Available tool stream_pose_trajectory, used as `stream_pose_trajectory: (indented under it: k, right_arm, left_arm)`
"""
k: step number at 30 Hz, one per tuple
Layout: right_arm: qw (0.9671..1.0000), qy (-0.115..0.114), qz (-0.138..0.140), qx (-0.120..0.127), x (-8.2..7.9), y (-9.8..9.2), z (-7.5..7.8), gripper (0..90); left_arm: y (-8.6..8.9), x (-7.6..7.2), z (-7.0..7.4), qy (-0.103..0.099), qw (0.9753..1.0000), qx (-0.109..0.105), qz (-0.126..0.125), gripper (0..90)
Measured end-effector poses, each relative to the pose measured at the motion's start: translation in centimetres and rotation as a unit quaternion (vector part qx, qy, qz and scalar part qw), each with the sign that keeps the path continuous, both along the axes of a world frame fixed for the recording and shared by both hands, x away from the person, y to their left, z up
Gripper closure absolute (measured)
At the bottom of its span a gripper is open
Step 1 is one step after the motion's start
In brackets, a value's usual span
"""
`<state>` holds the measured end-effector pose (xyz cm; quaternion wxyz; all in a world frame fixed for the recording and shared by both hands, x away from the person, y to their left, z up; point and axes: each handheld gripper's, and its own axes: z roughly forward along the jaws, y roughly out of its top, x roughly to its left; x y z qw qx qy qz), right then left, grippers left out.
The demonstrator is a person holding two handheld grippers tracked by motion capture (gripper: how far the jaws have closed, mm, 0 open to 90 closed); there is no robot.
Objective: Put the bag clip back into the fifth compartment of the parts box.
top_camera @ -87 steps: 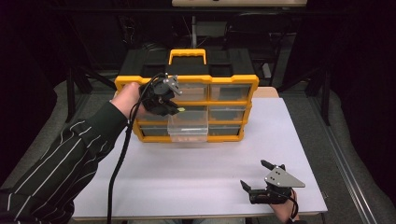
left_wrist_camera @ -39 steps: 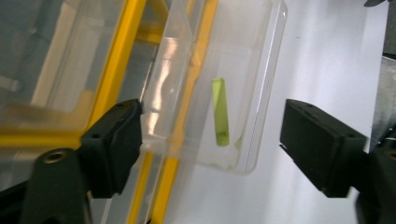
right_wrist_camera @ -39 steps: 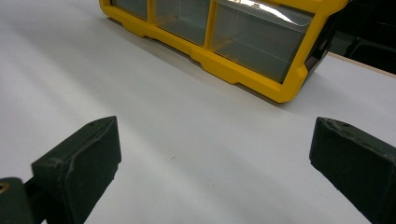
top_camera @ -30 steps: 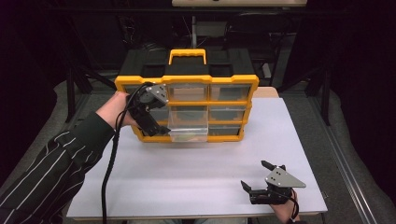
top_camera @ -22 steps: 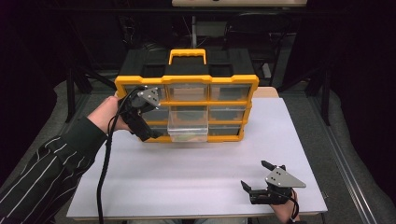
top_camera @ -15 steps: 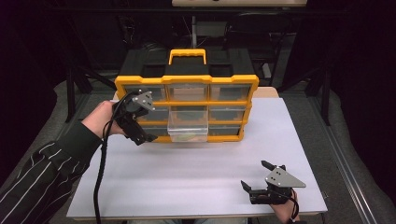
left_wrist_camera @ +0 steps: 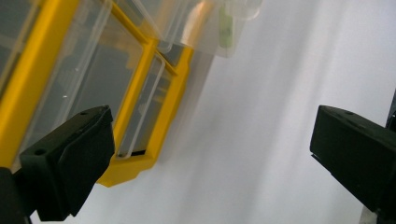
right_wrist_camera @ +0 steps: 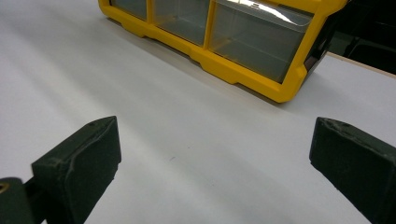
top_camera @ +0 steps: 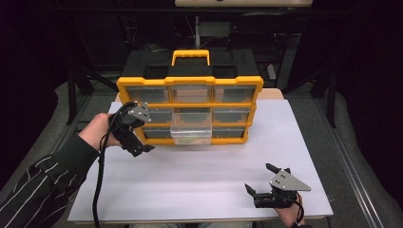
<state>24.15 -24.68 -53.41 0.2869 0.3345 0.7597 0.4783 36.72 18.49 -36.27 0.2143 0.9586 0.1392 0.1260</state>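
High view: the yellow organizer box [top_camera: 190, 107] sits at the back of the white table [top_camera: 199, 180], one clear drawer [top_camera: 191, 134] pulled out. The left gripper [top_camera: 135, 137] hangs by its bottom-left corner; the right gripper [top_camera: 271, 187] rests near the front edge.

Left gripper view: jaws wide apart, holding nothing, box frame [left_wrist_camera: 144, 116] just beyond.

Right gripper view: jaws spread too, the box [right_wrist_camera: 224, 42] well apart.

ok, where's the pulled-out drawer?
High view: the drawer juts from the bottom row's middle slot of the yellow organizer, right of the left gripper.
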Motion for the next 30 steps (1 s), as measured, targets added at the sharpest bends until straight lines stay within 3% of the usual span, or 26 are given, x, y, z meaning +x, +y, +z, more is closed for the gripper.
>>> stream_pose_trajectory:
  k: [10, 20, 30]
  right_arm:
    - [1.0, -0.001, 0.001, -0.002, 0.0, 0.0, 0.0, 1.7]
    - [1.0, 0.002, 0.001, -0.002, 0.0, 0.1, 0.0, 1.7]
    - [1.0, 0.0, -0.001, -0.002, 0.0, 0.1, 0.0, 1.7]
  left_arm:
    - [0.9, -0.4, -2.8, 0.012, 0.9999, 0.004, 0.007, 0.3]
    - [1.6, -1.1, -5.3, 0.014, 0.9995, -0.009, 0.028, 0.3]
    - [2.2, -2.2, -8.0, 0.028, 0.9979, -0.029, 0.051, 0.3]
